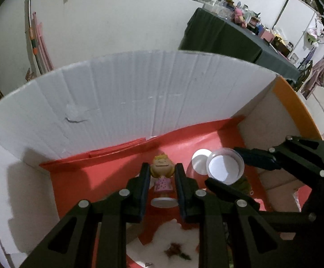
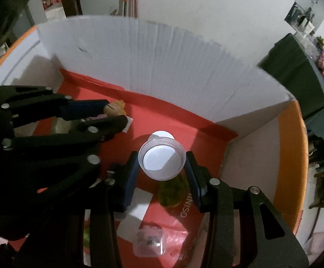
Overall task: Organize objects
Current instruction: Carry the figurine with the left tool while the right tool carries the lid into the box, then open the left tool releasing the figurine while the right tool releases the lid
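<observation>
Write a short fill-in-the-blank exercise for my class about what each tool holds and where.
1. The left tool holds a small ____ with yellow hair.
2. The right tool holds a clear ____ with a white bottom.
3. Both are above a ____ coloured sheet.
4. Behind them stands a white ____ wall.

Missing words: figurine; cup; red; cardboard
</observation>
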`<state>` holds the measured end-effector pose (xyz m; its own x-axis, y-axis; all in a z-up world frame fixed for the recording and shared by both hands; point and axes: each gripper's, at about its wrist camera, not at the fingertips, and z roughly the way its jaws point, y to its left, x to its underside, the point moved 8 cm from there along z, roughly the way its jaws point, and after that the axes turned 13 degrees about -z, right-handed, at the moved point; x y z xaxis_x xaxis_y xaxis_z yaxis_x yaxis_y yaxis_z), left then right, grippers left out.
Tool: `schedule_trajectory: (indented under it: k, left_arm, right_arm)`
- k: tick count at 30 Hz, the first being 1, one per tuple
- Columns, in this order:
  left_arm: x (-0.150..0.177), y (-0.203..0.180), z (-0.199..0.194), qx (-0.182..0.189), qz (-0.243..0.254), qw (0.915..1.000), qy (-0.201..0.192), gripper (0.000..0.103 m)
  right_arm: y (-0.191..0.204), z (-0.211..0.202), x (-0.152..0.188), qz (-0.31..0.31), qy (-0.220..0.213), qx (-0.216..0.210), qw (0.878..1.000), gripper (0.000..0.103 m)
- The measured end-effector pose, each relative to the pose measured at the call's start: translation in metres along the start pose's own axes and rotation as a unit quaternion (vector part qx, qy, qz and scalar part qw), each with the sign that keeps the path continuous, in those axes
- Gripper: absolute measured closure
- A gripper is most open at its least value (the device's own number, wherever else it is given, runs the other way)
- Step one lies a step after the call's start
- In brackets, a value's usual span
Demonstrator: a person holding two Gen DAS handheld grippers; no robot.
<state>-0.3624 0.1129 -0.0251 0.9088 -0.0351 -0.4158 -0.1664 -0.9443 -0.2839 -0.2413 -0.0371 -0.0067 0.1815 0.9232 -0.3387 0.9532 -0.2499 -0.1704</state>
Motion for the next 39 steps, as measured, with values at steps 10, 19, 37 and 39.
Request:
schedule_trajectory:
  k: [10,19,37,39]
  left_arm:
    - [-0.002,0.01,0.009,0.009,-0.016,0.9997,0.015,0.08]
    - [-0.003,0.011,0.009,0.011,-0.019,0.9996,0.02,0.08]
    - [-0.006,0.004,0.01,0.006,-0.016,0.9997,0.02,0.077]
    - [-0.007,0.004,0.01,0.006,-0.018,0.9996,0.021,0.077]
  right_arm:
    - [0.0,0.01,-0.004,-0.016,0.009,0.002,1.0,0.063]
    - [0.003,0.013,-0.004,-0.033,0.012,0.007,0.999,0.063]
    - [0.012,0.004,0.001,-0.035,0.012,0.003,0.999,0.062]
    - [0.013,0.002,0.001,-0.035,0.012,0.003,0.999,0.062]
